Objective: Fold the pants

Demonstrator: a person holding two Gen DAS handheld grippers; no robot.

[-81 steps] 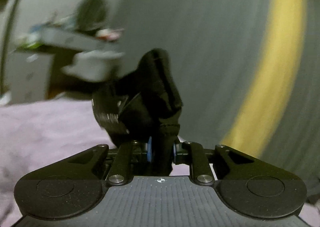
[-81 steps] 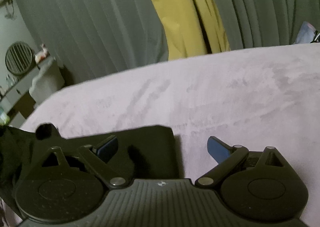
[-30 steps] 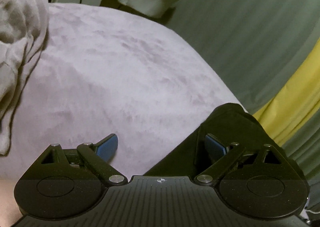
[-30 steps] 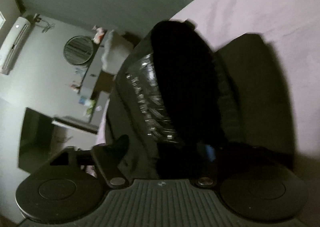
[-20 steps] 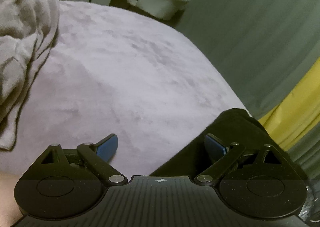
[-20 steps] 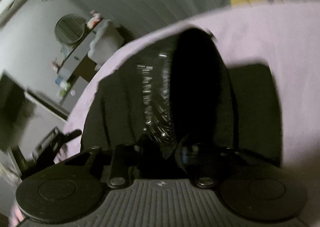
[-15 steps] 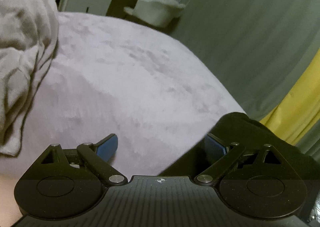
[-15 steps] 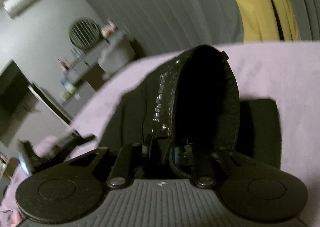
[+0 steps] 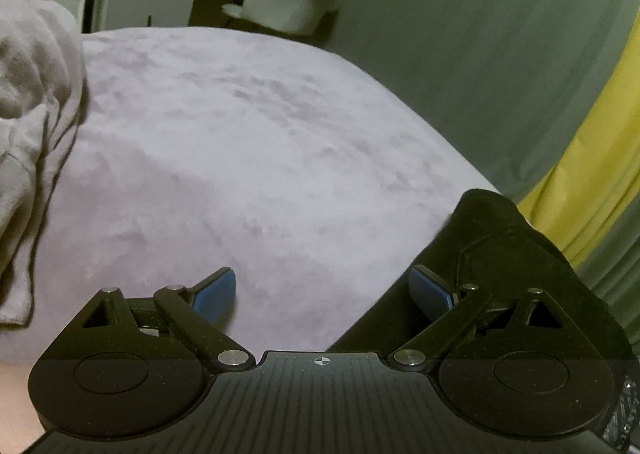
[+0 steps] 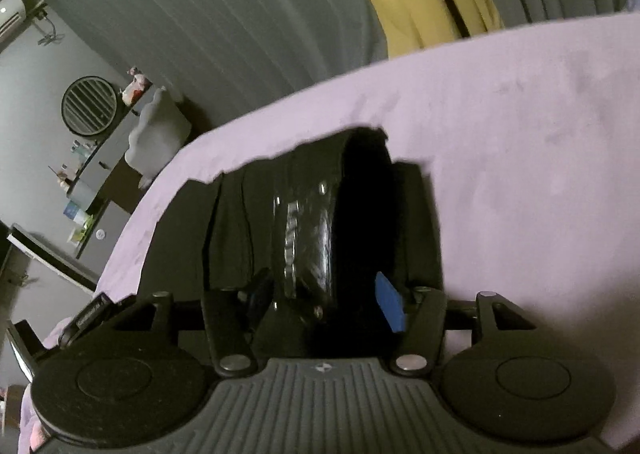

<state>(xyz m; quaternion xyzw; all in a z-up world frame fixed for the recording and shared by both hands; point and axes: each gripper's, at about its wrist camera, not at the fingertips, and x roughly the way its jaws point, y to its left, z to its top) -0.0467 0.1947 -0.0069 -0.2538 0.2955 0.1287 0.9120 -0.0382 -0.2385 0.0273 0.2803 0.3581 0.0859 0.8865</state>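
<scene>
On the lilac blanket [image 10: 540, 173], black pants [image 10: 240, 238] fill the parted right claw [image 10: 324, 298].

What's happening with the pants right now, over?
Left gripper open, empty, beside the black pants. Right gripper jaws partly apart around a raised fold of them; grip unclear. Pants lie on the purple blanket. Nothing in the way.

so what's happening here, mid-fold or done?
Mid-fold, it looks like. A person works two handheld tools over black pants on a lilac bed cover. The right tool is partly open, with a raised bunch of the fabric between its fingers; whether it grips is unclear. The left tool is open and holds nothing, with the pants' edge by its right finger.
</scene>
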